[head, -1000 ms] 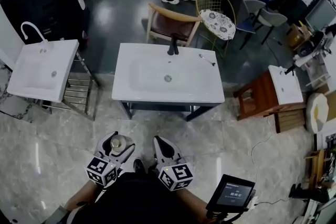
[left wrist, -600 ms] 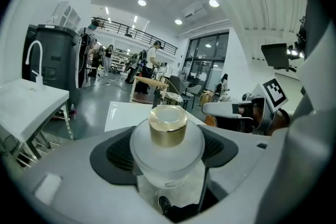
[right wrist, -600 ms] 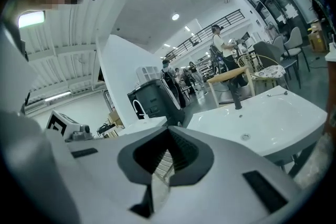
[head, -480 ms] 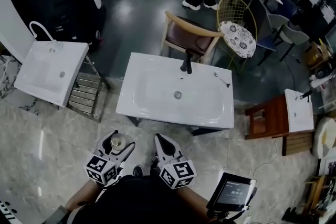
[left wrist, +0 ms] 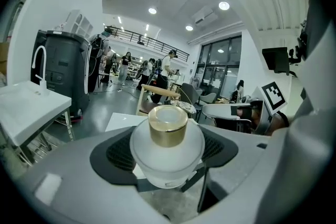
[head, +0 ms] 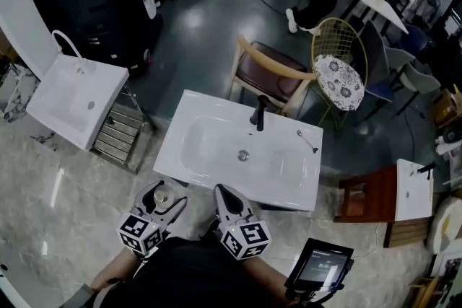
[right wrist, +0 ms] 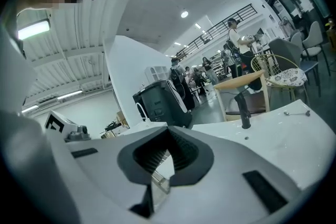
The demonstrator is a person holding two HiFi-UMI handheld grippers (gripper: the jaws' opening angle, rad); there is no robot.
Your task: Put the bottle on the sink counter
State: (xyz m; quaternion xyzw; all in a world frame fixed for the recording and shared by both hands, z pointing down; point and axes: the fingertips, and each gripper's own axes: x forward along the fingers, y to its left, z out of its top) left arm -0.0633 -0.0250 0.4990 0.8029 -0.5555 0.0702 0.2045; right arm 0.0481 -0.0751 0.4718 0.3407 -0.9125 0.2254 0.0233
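While the left hand-held gripper [head: 163, 194] is closed wide on a frosted white bottle [head: 159, 195] with a gold cap, its pads pressing the round body from both sides, the right hand-held gripper [head: 224, 197] sits beside it with its jaws drawn together and nothing between them. Both are held low, close to the person's body, over the pale marble floor [head: 65, 213]. In the left gripper view the bottle [left wrist: 167, 149] stands upright between the jaws, cap uppermost. Just ahead of the two grippers runs the near edge of the white sink worktop [head: 180, 155], set at a slant to the person. Its basin takes up the middle, leaving a flat rim all round; a black faucet [head: 260, 114] stands at the far rim and a small metal piece [head: 307, 141] lies on the right rim. A wooden chair [head: 268, 72] presses against the far edge, with a gold wire chair [head: 339, 76] just beside it. Another white sink [head: 72, 101] stands well apart to the left, open floor lying between. A tablet [head: 317, 267] sits low on the right, near the person.
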